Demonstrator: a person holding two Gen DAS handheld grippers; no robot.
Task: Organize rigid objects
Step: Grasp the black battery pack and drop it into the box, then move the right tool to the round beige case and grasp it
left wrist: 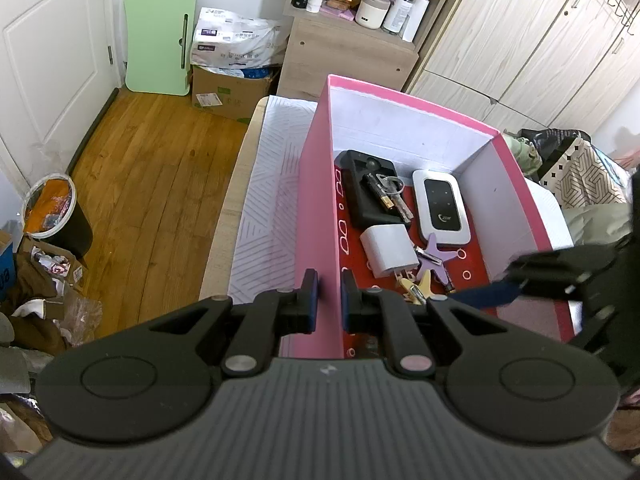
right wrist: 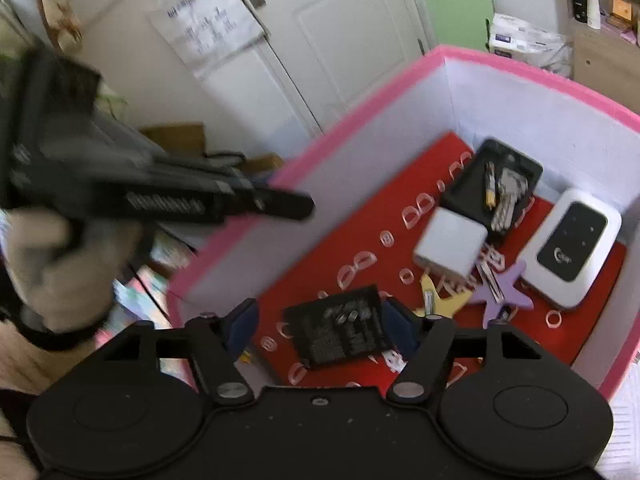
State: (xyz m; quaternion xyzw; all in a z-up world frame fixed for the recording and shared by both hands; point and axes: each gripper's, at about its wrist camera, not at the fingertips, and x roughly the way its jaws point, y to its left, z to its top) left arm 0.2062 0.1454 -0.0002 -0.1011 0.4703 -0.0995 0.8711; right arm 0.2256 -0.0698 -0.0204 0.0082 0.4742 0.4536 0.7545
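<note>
Your left gripper (left wrist: 329,300) is clamped on the near-left wall of the pink box (left wrist: 316,200), 1 pad outside and 1 inside, pinching the cardboard near the box's near corner. Your right gripper (right wrist: 320,328) hangs over the box's near end with its jaws spread wide; a flat black battery (right wrist: 340,332) lies between them on the red floor, and the blur hides whether the pads touch it. Toward the far end of the box, a black case (left wrist: 370,188) lies by the left wall with a bunch of keys (left wrist: 390,194) on top. The white router (left wrist: 442,206) sits beside it toward the right wall. The white charger (left wrist: 390,250) lies nearer you, just beside a purple star (left wrist: 434,256) and a yellow star (left wrist: 418,286). The box stands on a white mat (left wrist: 268,200).
</note>
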